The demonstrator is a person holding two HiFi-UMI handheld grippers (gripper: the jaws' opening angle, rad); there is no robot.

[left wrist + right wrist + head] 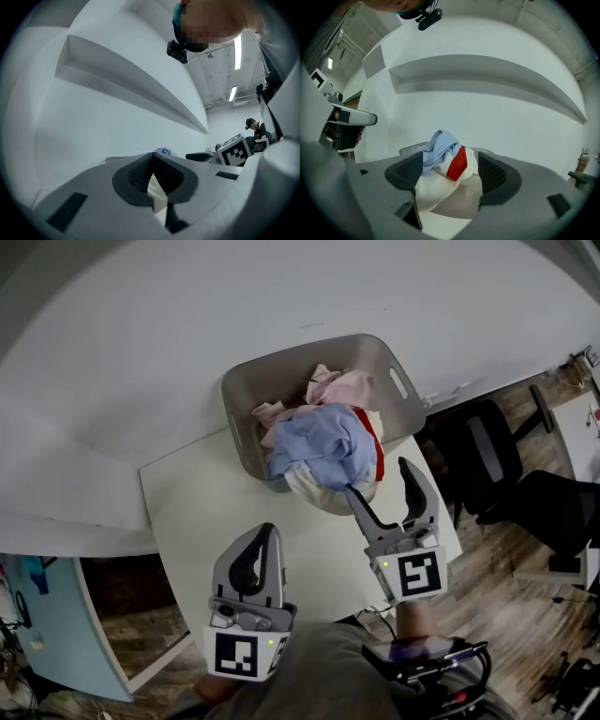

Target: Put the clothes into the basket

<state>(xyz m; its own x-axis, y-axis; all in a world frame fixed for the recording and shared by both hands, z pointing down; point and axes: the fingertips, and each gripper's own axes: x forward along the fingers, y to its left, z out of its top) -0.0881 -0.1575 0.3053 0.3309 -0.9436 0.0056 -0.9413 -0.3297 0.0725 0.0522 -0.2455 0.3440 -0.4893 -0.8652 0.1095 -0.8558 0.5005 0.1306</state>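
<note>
The clothes (323, 442) lay heaped in the basket (398, 381) on the counter (197, 512), a cream piece spilling over its near rim. The right gripper (377, 476) faced that pile, jaws released; the left gripper (267, 532) hovered nearer the person, jaws clenched on nothing

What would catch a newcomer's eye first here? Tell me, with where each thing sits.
The grey basket at the far edge of the table, heaped with clothes: a blue garment on top, a pink garment behind, a white-and-red garment spilling over the near rim. Before that spill the right gripper stands open; the left gripper, shut, is nearer the person.
</note>
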